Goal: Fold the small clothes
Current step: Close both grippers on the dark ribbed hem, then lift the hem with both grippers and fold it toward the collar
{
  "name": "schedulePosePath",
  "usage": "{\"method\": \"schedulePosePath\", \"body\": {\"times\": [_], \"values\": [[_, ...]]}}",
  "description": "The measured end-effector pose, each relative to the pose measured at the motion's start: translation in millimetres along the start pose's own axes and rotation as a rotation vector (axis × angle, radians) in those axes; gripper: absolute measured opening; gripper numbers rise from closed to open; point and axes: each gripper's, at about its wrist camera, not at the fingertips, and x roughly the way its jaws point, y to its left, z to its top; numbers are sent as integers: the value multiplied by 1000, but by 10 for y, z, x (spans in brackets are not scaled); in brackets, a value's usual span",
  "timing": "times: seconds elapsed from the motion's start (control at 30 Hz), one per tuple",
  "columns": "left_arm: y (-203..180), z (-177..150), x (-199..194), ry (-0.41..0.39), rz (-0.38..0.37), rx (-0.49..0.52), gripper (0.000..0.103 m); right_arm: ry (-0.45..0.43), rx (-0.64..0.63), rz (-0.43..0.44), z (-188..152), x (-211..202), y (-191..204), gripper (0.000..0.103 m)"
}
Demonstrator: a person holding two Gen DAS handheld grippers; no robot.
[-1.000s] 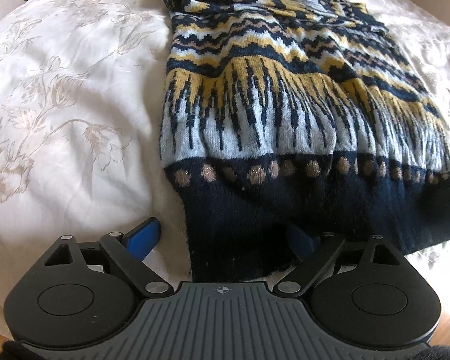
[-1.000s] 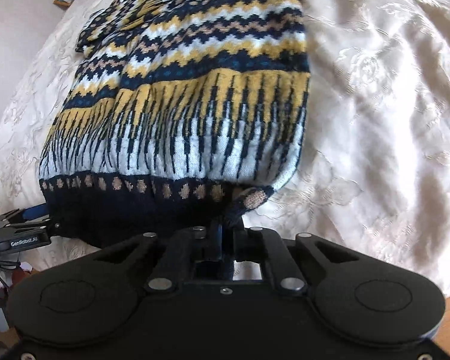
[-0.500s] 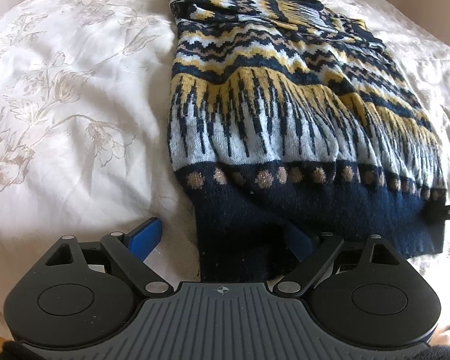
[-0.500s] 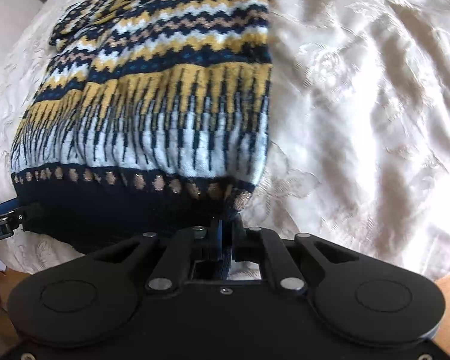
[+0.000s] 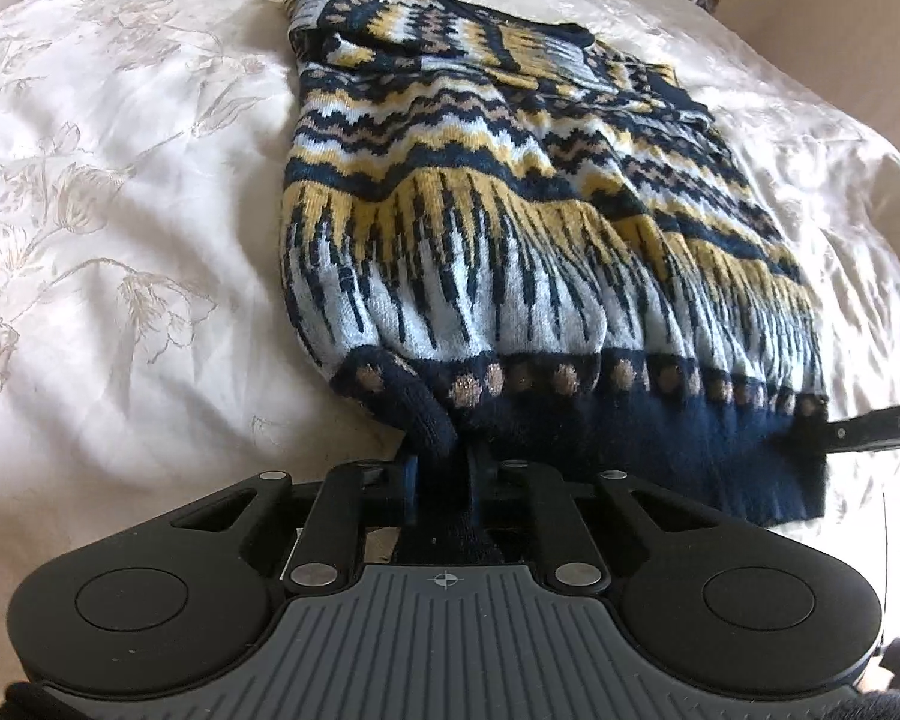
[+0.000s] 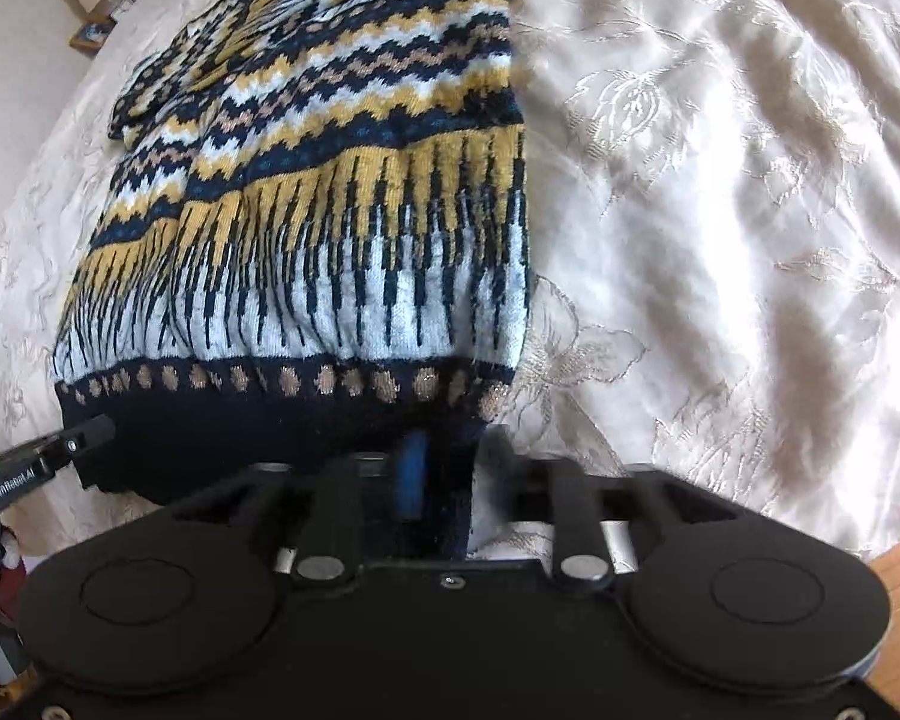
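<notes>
- the sweater lies flat on the bed, with its dark blue bottom band nearest to both cameras.
- a second ago the left hand-held gripper was spread wide, one blue finger out on the bed and one by the band. now its fingers are pressed together on the left corner of the band, and the wool bunches up between them.
- the right hand-held gripper was already pinching the right corner of the band. it still seems to pinch it, but that view is blurry and one blue finger shows more than before, so i am not fully sure how tight the hold is.
- the sweater looks a bit more humped near the band than it did, as if the bottom edge is starting to come up.
- so both bottom corners are now held. i think the next move is to lift the band and carry it up toward the neck to fold the sweater in half.
- both corners should rise together, or the fold will go crooked.
</notes>
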Motion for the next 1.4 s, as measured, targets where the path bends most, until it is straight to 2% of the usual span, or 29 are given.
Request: {"method": "schedulePosePath", "body": {"times": [0.03,0.23,0.5,0.57,0.6,0.63,0.8,1.03,1.2,1.4], "values": [[12,7,15,10,-6,-3,16,-1,10,12,-1,7,-6,62],[64,104,149,54,-25,-24,19,16,-7,29,17,89,70,62],[70,104,175,43,-29,-76,22,24,-12,46,26,171,140,61],[77,98,163,33,-38,-94,21,24,-17,60,16,176,149,34],[71,92,147,25,-41,-88,16,31,-16,69,10,179,151,13],[63,84,118,12,-48,-77,13,31,-12,71,5,164,157,14],[71,97,-155,-66,-87,-110,12,-33,-6,139,21,-108,185,13],[90,378,-539,-190,-133,-175,12,-141,5,226,272,-534,298,13],[76,741,-649,-258,-152,-160,12,-222,14,266,650,-754,437,13],[115,1339,-622,-334,-175,-144,12,-294,29,288,1206,-847,514,13]]}}
